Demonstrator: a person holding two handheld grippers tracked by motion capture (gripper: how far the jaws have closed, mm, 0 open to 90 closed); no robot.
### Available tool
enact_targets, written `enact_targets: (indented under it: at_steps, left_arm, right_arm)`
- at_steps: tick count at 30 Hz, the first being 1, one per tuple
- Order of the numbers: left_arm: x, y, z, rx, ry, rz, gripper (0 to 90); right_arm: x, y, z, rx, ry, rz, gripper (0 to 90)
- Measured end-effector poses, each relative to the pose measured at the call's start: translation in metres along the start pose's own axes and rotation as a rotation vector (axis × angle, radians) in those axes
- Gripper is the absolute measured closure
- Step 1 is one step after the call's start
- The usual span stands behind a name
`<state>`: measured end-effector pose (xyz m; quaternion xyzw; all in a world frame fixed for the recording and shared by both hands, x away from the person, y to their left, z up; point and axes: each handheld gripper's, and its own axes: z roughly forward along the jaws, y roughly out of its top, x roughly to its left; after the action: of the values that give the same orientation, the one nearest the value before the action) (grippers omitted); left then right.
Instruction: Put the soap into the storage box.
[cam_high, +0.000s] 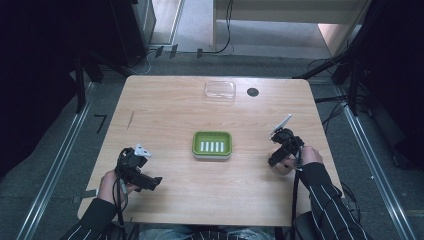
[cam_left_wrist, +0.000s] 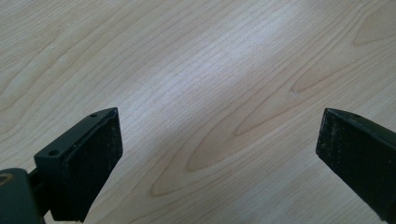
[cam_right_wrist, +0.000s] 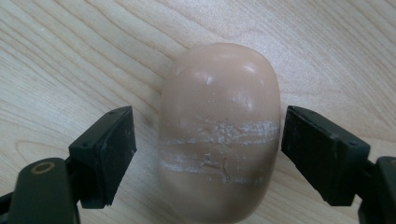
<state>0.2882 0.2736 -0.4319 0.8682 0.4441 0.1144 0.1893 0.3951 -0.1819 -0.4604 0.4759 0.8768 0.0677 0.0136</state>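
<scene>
Soap (cam_right_wrist: 219, 135), a tan oval bar scored with whitish lines, lies on the table (cam_high: 165, 120) between the jaws of the right claw (cam_right_wrist: 208, 154); the jaws stand apart, a gap showing on the left side, while on the right I cannot tell whether the pad touches. At the near left, the left claw (cam_left_wrist: 219, 154) hangs with jaws wide apart over bare wood. Farther in, a green dish (cam_high: 212, 144) sits at mid-table. Beyond it, a clear lid (cam_high: 219, 90) rests near the far edge.
</scene>
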Motion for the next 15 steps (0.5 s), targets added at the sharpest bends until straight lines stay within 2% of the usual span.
enact_targets:
  at_steps: [15]
  left_arm:
    - [-0.0004,0.0004,-0.0004,0.002,-0.002,0.005,1.3]
  right_arm:
    - [-0.0001,-0.0001,0.0045,0.026,-0.002,0.002,23.3]
